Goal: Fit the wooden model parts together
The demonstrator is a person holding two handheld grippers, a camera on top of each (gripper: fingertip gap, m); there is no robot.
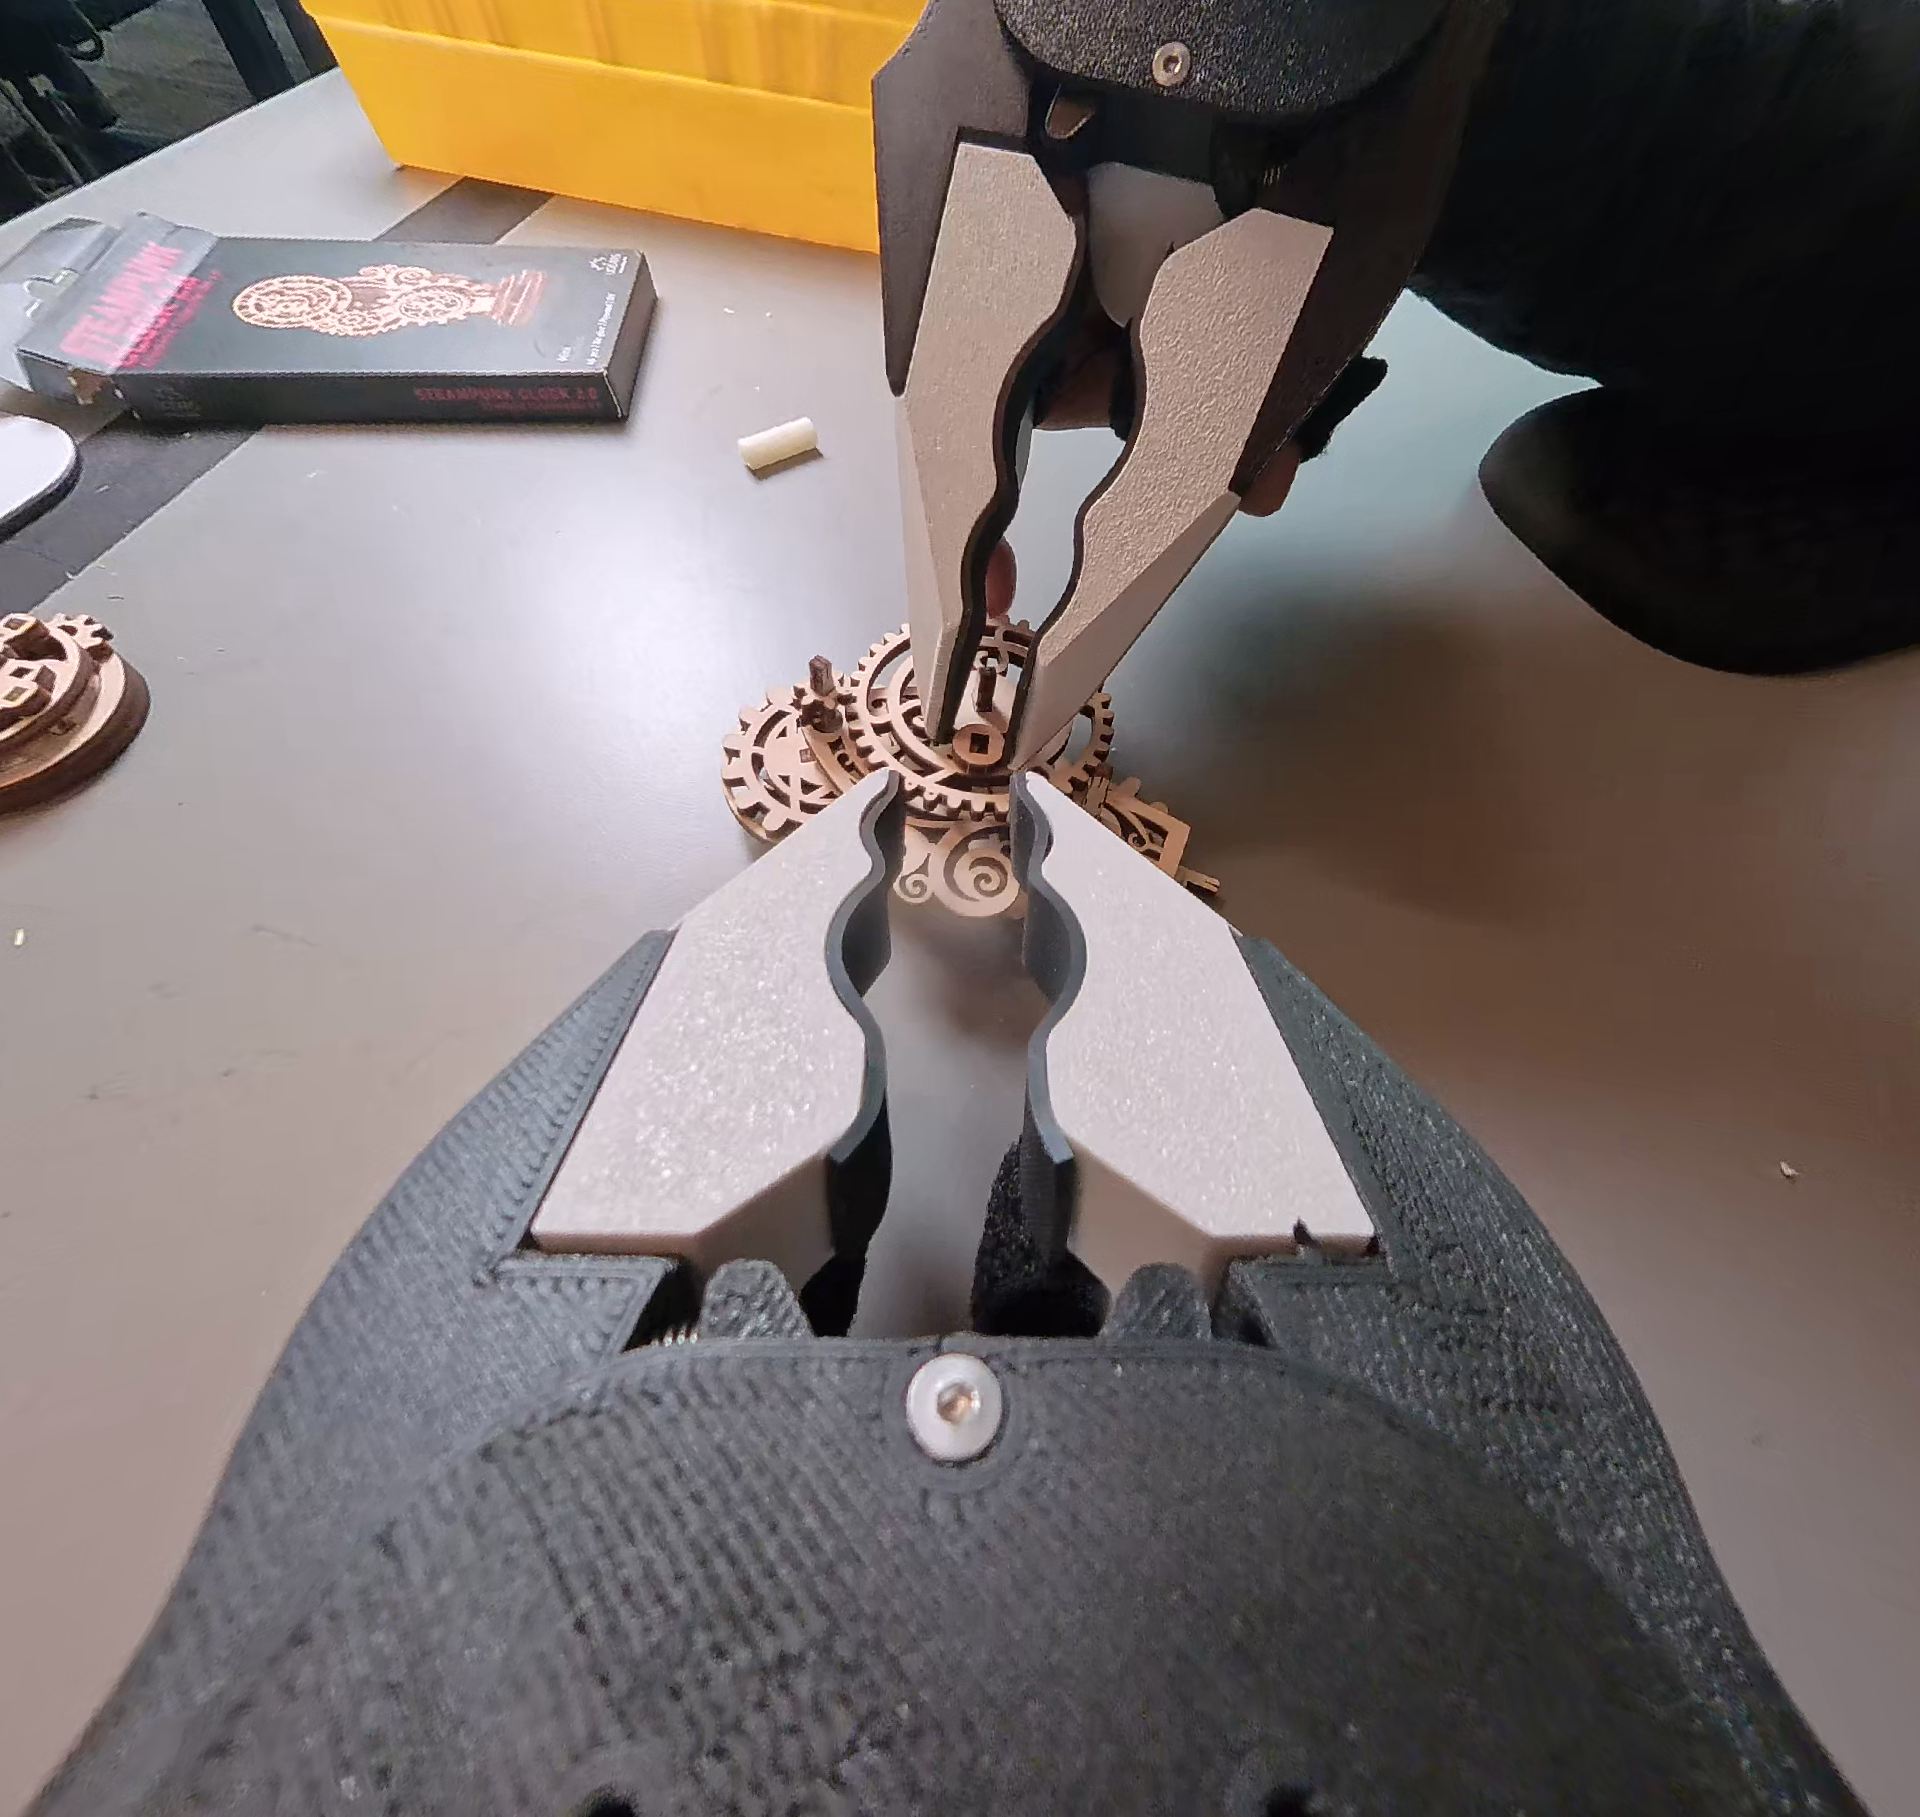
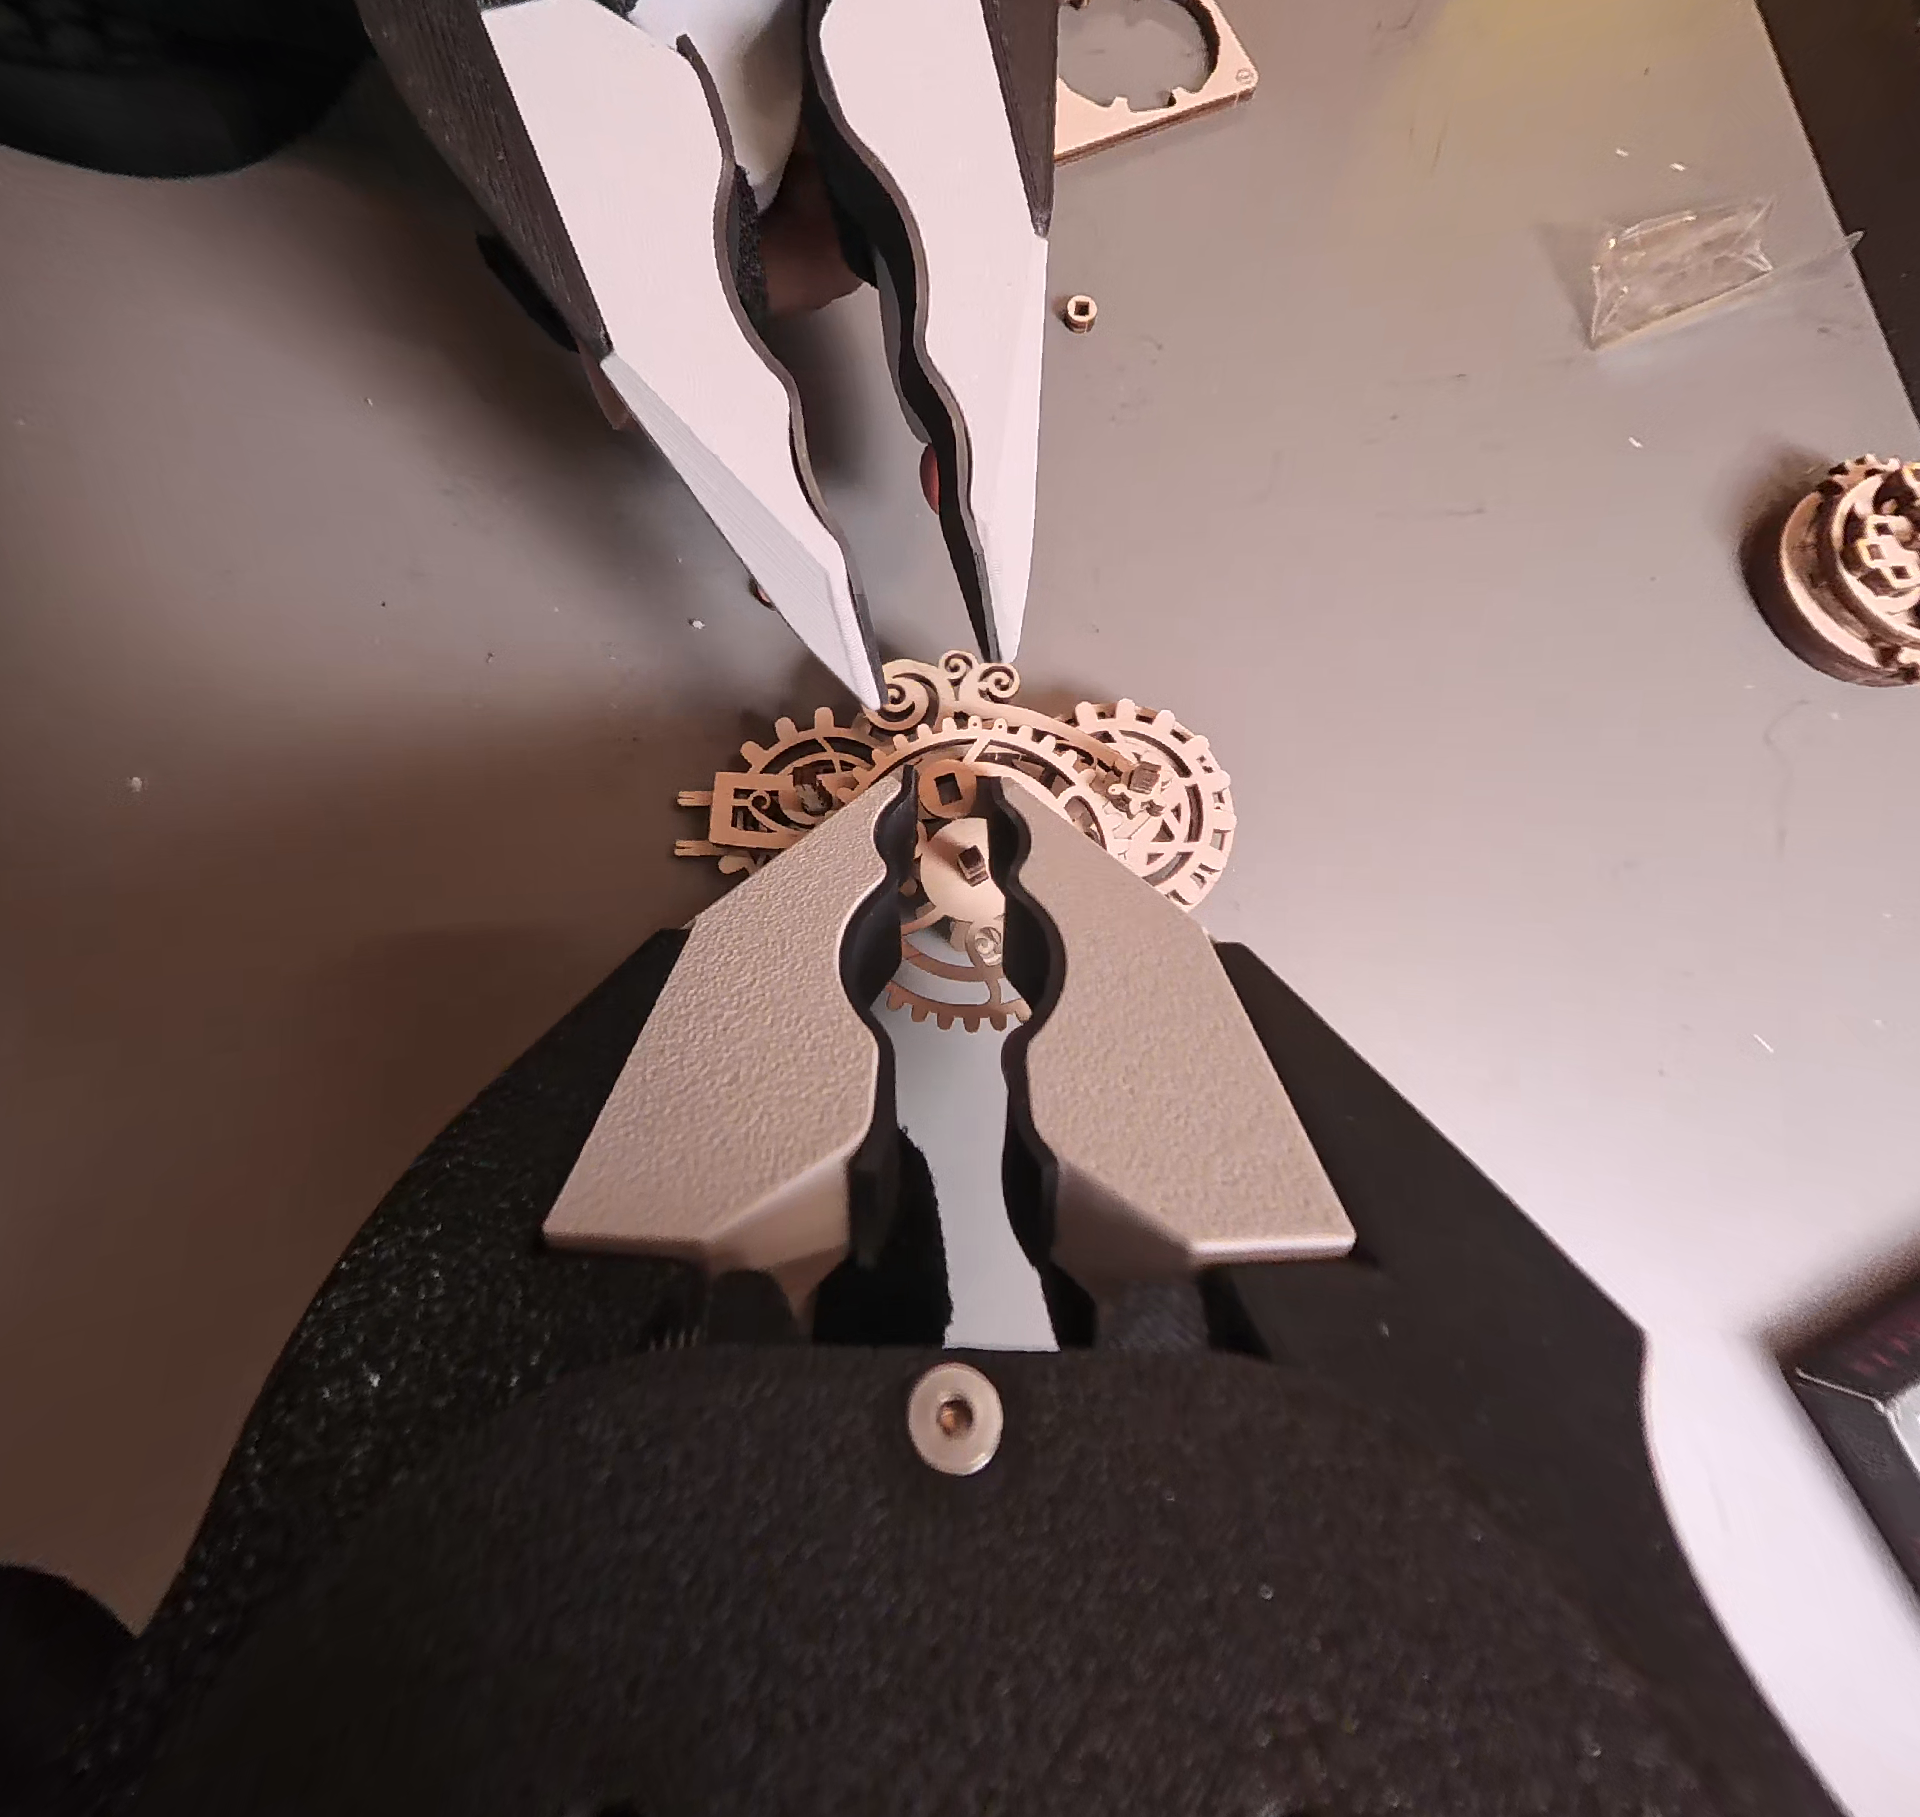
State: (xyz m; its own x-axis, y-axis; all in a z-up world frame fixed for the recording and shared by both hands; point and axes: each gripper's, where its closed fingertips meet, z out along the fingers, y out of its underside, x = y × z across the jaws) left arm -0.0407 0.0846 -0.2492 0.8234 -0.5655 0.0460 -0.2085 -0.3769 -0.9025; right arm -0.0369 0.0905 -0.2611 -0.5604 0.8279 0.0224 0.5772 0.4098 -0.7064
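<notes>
The flat wooden gear model (image 1: 790, 759) lies on the grey table (image 1: 416, 936). My left gripper (image 1: 956, 782) is shut on the model's scroll-shaped end (image 1: 961, 879), with both pads against its sides. It shows in the right wrist view (image 2: 935, 681), tips down on that scroll end (image 2: 945, 687). My right gripper (image 2: 953, 793) comes down from the opposite side and is shut on a small round wooden washer (image 2: 948, 793) with a square hole, held over the model's large gear. A wooden disc with a dark square peg (image 2: 961, 868) sits just behind it. The right gripper also shows in the left wrist view (image 1: 982, 739).
A yellow bin (image 1: 623, 53) and a black box (image 1: 343, 333) stand behind. A small white cylinder (image 1: 779, 442) lies near. A round wooden sub-assembly (image 2: 1849, 572), a cut-out wooden sheet (image 2: 1143, 32), a tiny wooden ring (image 2: 1081, 316) and a clear plastic bag (image 2: 1673, 261) lie around. Both grippers' tips are close together, under 4 cm apart. Between my right fingertips and the small white cylinder (image 1: 779, 442) there is roughly 15 cm.
</notes>
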